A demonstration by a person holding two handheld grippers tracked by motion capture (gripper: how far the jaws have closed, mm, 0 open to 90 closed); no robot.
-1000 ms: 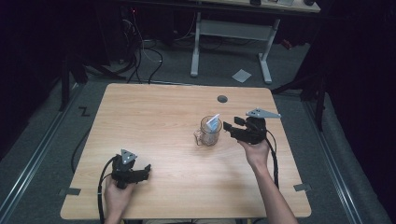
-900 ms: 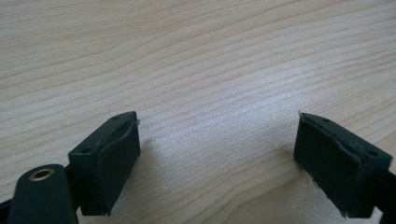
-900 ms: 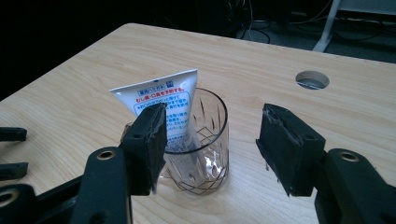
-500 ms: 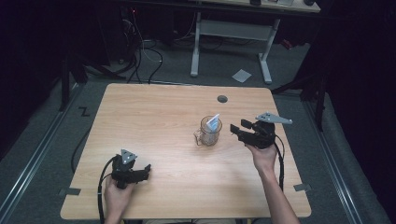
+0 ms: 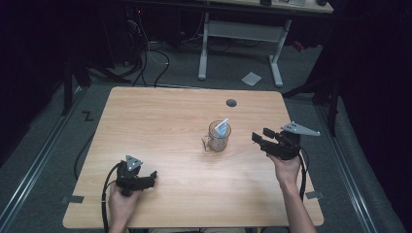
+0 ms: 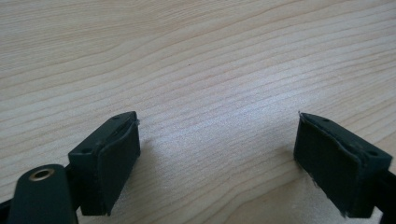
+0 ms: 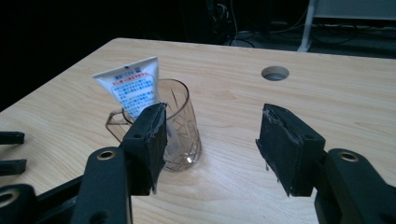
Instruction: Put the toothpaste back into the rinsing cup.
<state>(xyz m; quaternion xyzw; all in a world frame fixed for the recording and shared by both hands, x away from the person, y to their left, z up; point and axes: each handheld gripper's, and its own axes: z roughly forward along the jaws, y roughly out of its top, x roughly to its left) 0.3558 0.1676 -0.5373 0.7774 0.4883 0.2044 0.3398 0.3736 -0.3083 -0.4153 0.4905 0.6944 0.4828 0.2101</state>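
Both sets of jaws stand apart with nothing between them. On the right gripper (image 5: 258, 140) the black pads (image 7: 152, 140) are spread wide and point toward the glass mug (image 5: 217, 138), which stands just beside them but apart — no contact shows in the high view or in the right gripper view. That mug sits upright near the middle of the wooden table (image 5: 160, 116), its handle turned toward the left edge, and a white tube (image 7: 133, 86) with blue print leans inside it, the flat crimped end sticking up above the rim. Beyond the mug, toward the far edge, is a round cable hole (image 5: 231, 103) in the tabletop.

At the near left corner the left gripper (image 5: 151, 177) rests low over the bare wood, held in the person's left hand (image 5: 120, 206); its pads (image 6: 114, 158) are likewise well apart, with only wood grain between them — well away from the mug.
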